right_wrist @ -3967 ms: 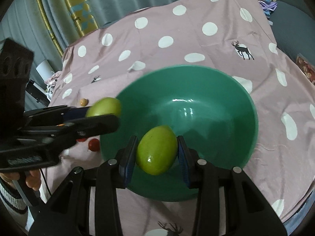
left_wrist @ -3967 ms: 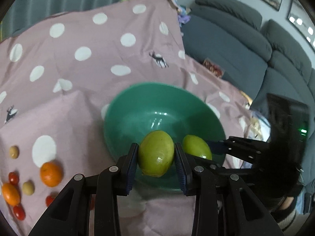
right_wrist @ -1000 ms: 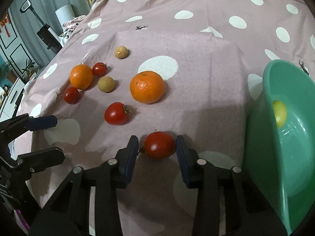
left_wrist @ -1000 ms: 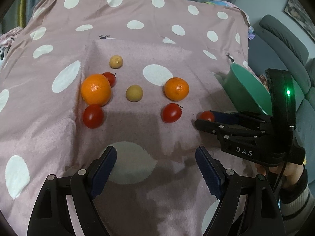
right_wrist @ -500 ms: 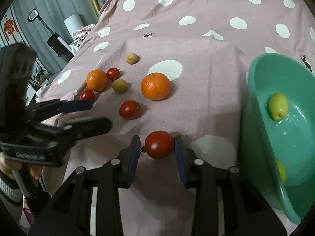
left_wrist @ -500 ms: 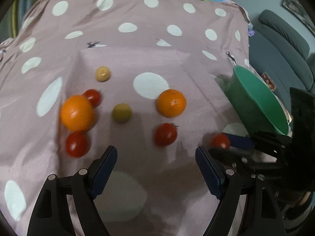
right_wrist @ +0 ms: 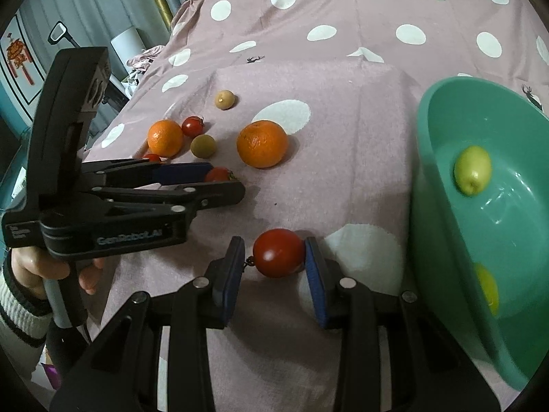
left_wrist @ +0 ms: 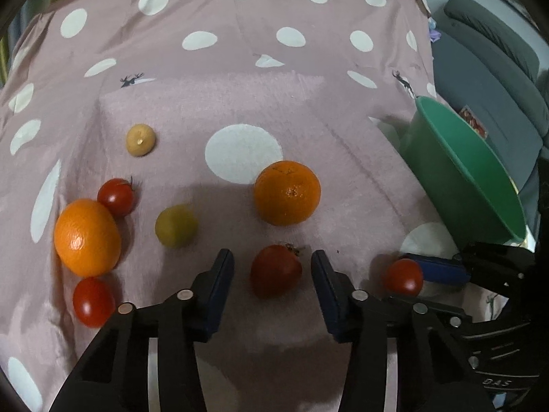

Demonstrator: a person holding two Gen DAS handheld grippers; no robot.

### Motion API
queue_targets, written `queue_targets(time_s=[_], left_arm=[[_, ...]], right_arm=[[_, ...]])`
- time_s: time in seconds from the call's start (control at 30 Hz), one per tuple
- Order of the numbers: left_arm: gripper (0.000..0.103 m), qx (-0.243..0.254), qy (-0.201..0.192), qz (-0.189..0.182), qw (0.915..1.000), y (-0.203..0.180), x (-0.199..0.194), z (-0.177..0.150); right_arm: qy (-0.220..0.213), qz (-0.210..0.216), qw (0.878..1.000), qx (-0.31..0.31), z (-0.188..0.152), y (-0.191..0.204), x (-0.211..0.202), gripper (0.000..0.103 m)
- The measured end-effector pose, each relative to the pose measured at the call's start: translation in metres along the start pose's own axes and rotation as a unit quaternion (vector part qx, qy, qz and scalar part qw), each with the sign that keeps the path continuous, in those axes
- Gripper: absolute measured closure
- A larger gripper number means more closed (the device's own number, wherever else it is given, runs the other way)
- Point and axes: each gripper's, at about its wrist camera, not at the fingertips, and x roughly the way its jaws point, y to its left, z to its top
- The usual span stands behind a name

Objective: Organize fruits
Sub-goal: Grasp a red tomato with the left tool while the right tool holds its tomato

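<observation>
Two views. Left wrist: left gripper [left_wrist: 272, 279] jaws just closing, narrowed around tomato [left_wrist: 275, 270] on cloth [left_wrist: 308, 103], gaps both sides; stem toward upper right.
Right wrist: right gripper [right_wrist: 274, 267] clamps second tomato [right_wrist: 278, 252], stem leftward. Green bowl [right_wrist: 425, 130] at right holds two green fruits [right_wrist: 472, 169].

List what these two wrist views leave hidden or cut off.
- Left wrist view: the inside of the green bowl, hidden by its own near wall.
- Right wrist view: the lower yellow-green fruit in the bowl, partly cut off by the rim.
- Right wrist view: a small tomato by the left orange, mostly behind the left gripper, whose jaws have just been closing around a larger tomato without touching it.
</observation>
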Motion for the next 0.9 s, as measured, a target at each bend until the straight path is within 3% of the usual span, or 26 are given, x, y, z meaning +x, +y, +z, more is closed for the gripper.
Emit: queue_targets(time_s=[0.17, 0.5, 0.9], left_arm=[[0.074, 0.018, -0.001, 0.019, 0.9997, -0.003, 0.002, 0.002], [0.074, -0.032, 0.011, -0.003, 0.9994, 0.009, -0.01, -0.002], [0.074, -0.063, -0.026, -0.003, 0.9977, 0.015, -0.064, -0.014]], right_arm=[[-0.001, 0.001, 1.0, -0.001, 0.0, -0.001, 0.0, 0.066], [-0.004, 0.001, 1.0, 0.001, 0.001, 0.0, -0.005, 0.066], [-0.023, 0.011, 0.999, -0.019, 0.002, 0.022, -0.027, 0.066]])
